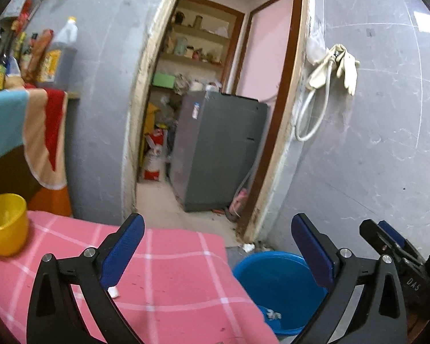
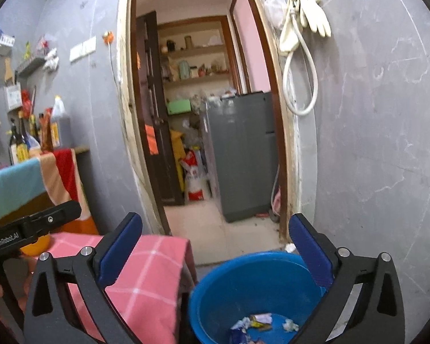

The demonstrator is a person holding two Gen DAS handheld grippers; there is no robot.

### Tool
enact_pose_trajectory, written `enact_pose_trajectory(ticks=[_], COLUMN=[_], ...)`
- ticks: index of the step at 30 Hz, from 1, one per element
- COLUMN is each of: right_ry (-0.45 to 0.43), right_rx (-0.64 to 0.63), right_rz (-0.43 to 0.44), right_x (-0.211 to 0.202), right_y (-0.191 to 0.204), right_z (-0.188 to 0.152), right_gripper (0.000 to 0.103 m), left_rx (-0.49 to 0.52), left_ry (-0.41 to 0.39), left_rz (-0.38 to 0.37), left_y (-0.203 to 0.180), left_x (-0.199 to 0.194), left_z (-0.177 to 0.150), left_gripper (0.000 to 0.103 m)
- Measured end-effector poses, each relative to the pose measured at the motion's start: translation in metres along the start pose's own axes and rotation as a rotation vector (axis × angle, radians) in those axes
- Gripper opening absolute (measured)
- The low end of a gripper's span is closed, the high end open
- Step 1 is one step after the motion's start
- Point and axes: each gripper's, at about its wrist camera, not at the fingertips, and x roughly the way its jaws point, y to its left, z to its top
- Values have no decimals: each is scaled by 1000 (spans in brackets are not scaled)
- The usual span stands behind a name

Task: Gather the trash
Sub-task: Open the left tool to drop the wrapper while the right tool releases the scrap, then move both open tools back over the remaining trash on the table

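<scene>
A blue bucket [image 2: 229, 281] stands on the floor beside the table, with several crumpled wrappers [image 2: 255, 325] at its bottom; it also shows in the left wrist view [image 1: 272, 283]. My right gripper [image 2: 215, 246] is open and empty above the bucket. My left gripper [image 1: 218, 246] is open and empty over the edge of the pink checked tablecloth [image 1: 172, 258]. A small white scrap [image 1: 113, 291] lies on the cloth by my left finger. The right gripper's tip shows in the left wrist view [image 1: 387, 238].
A yellow cup [image 1: 4, 223] stands on the table at the left. A doorway ahead opens onto a grey fridge [image 1: 218, 149] and shelves. Gloves and a hose [image 1: 332, 68] hang on the grey wall. A counter with bottles [image 1: 46, 54] is at the left. White scrap [image 1: 248, 247] lies on the floor.
</scene>
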Motion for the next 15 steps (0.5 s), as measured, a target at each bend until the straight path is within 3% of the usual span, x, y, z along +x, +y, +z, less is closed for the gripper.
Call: enact_pose_trajectory(ticks=[15], right_ry=[-62], right_rx=[-36], right_rz=[82], right_x=[-8], right_y=[51], right_z=[5], right_gripper=[103], left_rx=[1], left_ry=[-76], left_rz=[153], left_y=[43], left_x=[-48], left_z=[-1], left_gripper=[101])
